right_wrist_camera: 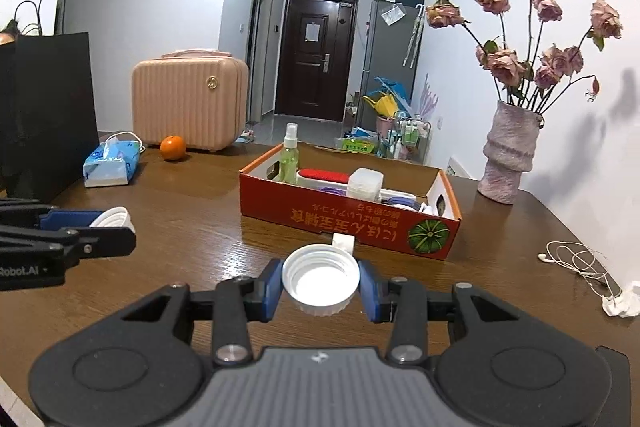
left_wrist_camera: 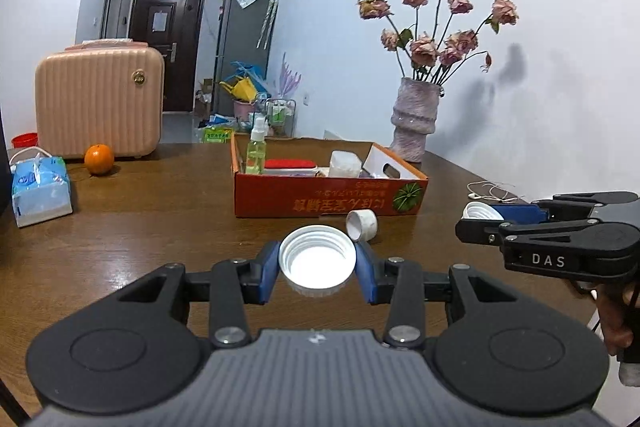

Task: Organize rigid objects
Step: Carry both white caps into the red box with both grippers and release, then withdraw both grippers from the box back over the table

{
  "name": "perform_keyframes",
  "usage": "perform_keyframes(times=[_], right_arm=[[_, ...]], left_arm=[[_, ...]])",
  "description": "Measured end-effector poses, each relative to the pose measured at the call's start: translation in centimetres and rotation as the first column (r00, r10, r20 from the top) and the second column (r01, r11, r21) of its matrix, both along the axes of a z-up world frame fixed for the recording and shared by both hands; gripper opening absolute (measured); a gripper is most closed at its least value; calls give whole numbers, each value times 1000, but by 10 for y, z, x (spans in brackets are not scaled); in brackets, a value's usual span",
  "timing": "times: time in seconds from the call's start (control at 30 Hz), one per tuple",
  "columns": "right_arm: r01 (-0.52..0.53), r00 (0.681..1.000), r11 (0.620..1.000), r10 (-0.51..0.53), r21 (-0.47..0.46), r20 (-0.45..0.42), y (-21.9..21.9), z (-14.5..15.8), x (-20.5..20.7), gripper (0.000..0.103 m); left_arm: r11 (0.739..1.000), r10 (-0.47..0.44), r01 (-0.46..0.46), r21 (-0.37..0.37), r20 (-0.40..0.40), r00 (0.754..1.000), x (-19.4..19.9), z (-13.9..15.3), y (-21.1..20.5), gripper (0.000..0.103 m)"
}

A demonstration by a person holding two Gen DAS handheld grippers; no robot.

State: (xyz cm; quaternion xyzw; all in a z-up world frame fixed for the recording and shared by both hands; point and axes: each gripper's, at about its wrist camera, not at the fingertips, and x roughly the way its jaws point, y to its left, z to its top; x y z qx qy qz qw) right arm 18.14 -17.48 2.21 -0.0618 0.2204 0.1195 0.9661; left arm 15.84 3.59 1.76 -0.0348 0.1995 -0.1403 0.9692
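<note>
A pink suitcase [left_wrist_camera: 99, 101] stands at the far left of the brown table [left_wrist_camera: 160, 211], an orange [left_wrist_camera: 99, 159] just in front of it. Left of the orange lies a blue tissue pack [left_wrist_camera: 40, 189]. At the far right a pale vase [left_wrist_camera: 416, 119] holds dried roses [left_wrist_camera: 440, 27]. White earphones [right_wrist_camera: 576, 259] lie tangled near the right edge, beside crumpled paper [right_wrist_camera: 622, 301]. A black bag [right_wrist_camera: 48, 107] stands far left.

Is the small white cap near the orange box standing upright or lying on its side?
On its side: the small white cap shows its round opening sideways, resting on the table.
</note>
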Motion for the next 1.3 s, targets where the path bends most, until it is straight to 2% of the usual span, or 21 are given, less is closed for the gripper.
perform_keyframes(times=[0.27, 0.43, 0.57, 0.67, 0.8, 0.97, 1.07, 1.23, 1.3], right_arm=[[7, 1000, 1000, -7, 13, 0, -7, -3, 10, 39], [-26, 1000, 999, 27, 41, -14, -6, -4, 40, 39], [-70, 997, 994, 72, 89, -20, 1, 4, 90, 39], [-111, 993, 989, 114, 94, -25, 14, 10, 137, 39], [-129, 991, 989, 132, 74, -33, 37, 8, 203, 39], [-111, 985, 993, 117, 50, -127, 48, -16, 280, 40], [-110, 979, 994, 112, 24, -169, 51, -36, 304, 40], [-103, 979, 993, 110, 53, -170, 44, -46, 321, 40], [-114, 978, 991, 124, 68, -169, 42, -43, 319, 40]], left_arm=[[1000, 2, -2, 5, -18, 1000, 22, -3, -2, 40], [999, 10, -10, 47, 4, 1000, 67, 10, 6, 40], [998, 31, -31, 46, -16, 999, 129, 23, 18, 40], [999, 22, -20, 31, -71, 997, 187, 24, 19, 40], [998, 33, -24, 64, -142, 989, 258, 14, 9, 40], [993, 54, -28, 114, -232, 971, 322, -17, -4, 40], [985, 41, -5, 170, -207, 977, 335, -30, -9, 40], [991, 33, 0, 134, -239, 970, 346, -34, -5, 43], [992, 26, 3, 124, -236, 971, 343, -28, -4, 50]])
